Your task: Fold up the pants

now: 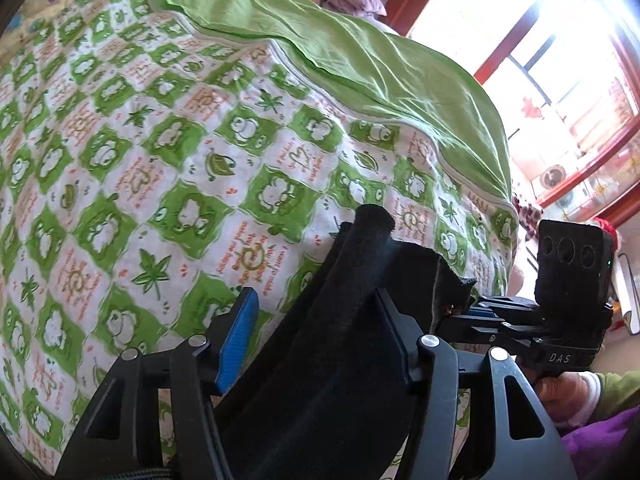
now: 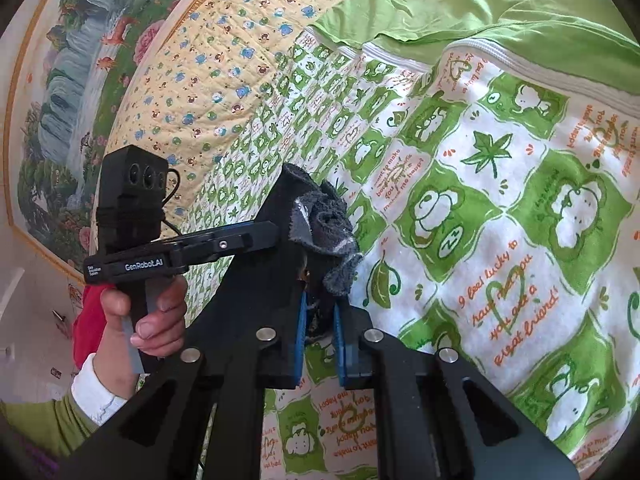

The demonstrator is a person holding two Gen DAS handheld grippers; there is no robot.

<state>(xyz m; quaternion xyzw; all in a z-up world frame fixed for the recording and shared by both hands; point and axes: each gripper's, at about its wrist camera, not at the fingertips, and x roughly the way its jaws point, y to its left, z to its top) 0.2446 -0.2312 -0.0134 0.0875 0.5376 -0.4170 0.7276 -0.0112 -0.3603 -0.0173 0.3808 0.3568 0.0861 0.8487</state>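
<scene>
The black pants (image 1: pixel 340 340) hang lifted above the bed. In the left wrist view the cloth runs between my left gripper's (image 1: pixel 316 332) blue-padded fingers (image 1: pixel 236 344), which stand apart, the cloth draped over the right finger. My right gripper (image 2: pixel 320 332) is shut on a bunched dark edge of the pants (image 2: pixel 324 232). The right gripper also shows in the left wrist view (image 1: pixel 472 312), pinching the cloth's far corner. The left gripper shows in the right wrist view (image 2: pixel 256 236), held by a hand.
The bed carries a green-and-white frog-print quilt (image 1: pixel 160 160) with a plain green sheet (image 1: pixel 340 52) folded over its far side. A yellow patterned cover (image 2: pixel 208 72) lies beyond. A bright window (image 1: pixel 540 60) is at the right; a painted wall mural (image 2: pixel 60 100) at the left.
</scene>
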